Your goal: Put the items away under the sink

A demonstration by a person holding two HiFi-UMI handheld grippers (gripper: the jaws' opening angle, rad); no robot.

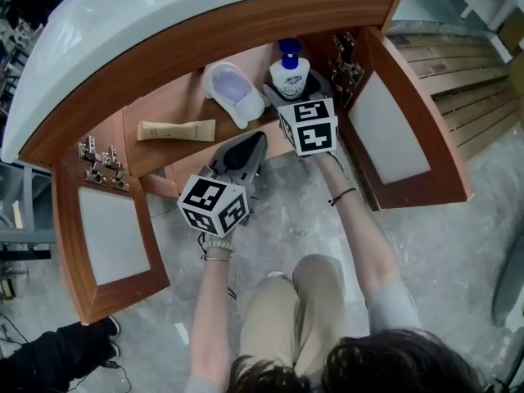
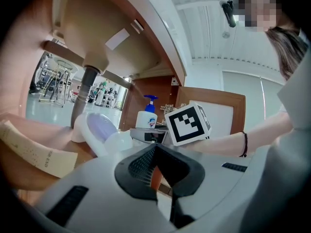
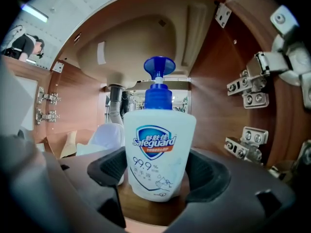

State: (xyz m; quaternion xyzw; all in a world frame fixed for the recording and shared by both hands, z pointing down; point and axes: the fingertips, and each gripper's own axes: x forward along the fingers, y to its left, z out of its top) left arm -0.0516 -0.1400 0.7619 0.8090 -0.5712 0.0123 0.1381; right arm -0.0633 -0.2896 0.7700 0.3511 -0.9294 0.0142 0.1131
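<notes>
Right gripper view alone shows its hand-held gripper (image 3: 159, 170) clasping the soap bottle (image 3: 159, 137).

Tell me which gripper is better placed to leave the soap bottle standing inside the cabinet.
Right. The right gripper has its jaws closed on the soap bottle, which stands upright on the cabinet floor. The left gripper is shut and empty, at the cabinet's front edge.

The person has dark hair (image 1: 368, 367) at six o'clock, a grey short-sleeved top (image 1: 391, 301) and khaki trousers (image 1: 282, 301). A thin black band (image 1: 342, 195) circles the right wrist, a pale beaded bracelet (image 1: 217, 248) the left. The left gripper (image 1: 257, 141) and right gripper (image 1: 291, 86) are grey-and-black plastic, each bearing a white cube with black square markers.
</notes>
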